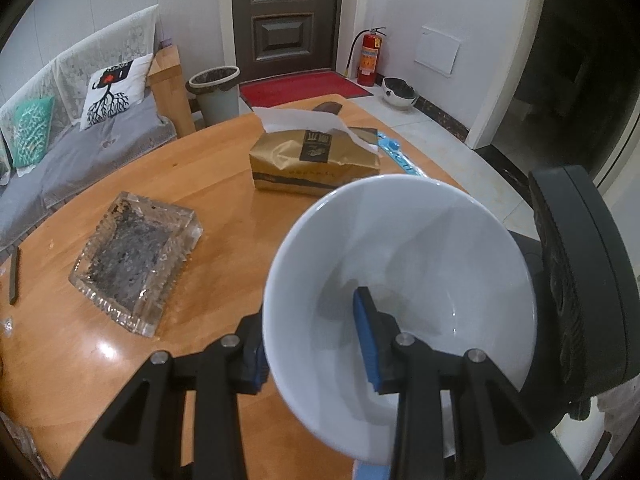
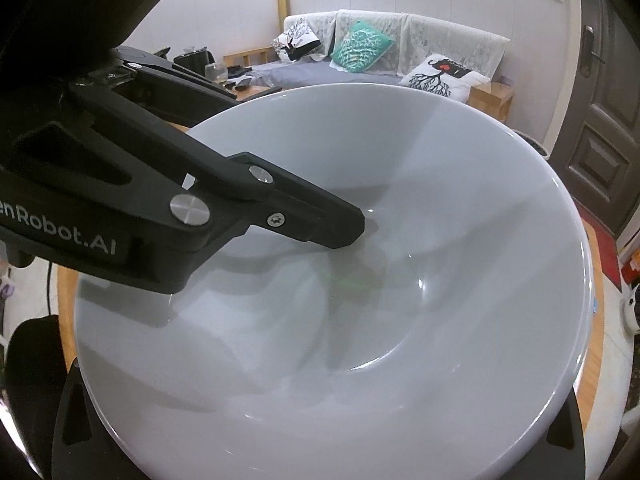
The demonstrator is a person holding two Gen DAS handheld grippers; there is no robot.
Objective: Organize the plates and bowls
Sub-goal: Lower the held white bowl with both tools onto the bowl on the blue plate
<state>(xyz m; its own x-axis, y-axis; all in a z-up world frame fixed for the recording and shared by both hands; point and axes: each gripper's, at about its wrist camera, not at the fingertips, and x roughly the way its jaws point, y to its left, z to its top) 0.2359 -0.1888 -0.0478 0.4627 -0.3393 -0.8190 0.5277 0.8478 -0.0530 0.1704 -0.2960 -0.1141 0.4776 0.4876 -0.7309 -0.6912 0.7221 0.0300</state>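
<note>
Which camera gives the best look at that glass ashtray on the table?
The left wrist view: the glass ashtray lies whole and unobstructed on the wooden table, left of the white bowl. The right wrist view shows none of it; a bowl fills that picture.

right gripper (image 2: 320,460) fingertips hidden beneath white bowl (image 2: 400,300) — grip unreadable

White walls. Dark panelled door (image 1: 286,16) with a red mat (image 1: 304,89) on the pale tiled floor. Extinguisher (image 1: 370,56) stands right of the door, bin (image 1: 214,94) to its left. Grey sofa (image 1: 80,148) with cushions runs along the left wall, just beyond the round wooden table (image 1: 224,200).
</note>
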